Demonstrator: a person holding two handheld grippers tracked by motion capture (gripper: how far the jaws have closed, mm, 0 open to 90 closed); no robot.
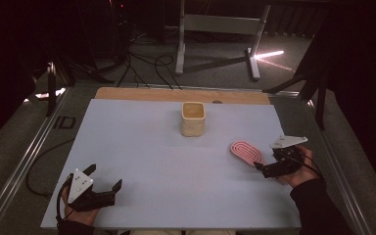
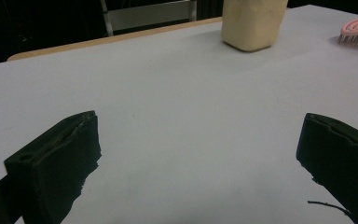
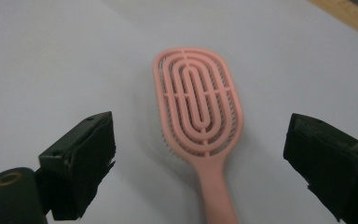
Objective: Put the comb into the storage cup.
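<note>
Hairbrush [image 3: 200, 116] handle end cut off by right gripper view's bottom edge; beige cup [image 2: 253, 23] top cropped in left gripper view.

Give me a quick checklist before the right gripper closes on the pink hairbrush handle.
1. Right gripper jaws open: ok.
2. Pink hairbrush handle lies between the jaws: ok.
3. Brush lies flat on the white table sheet, bristles down: ok.
4. Jaws low enough to catch the handle: cannot tell.
5. Left gripper open, well away from the brush: ok.
6. Beige cup stands upright, apart from the brush: ok.
</note>
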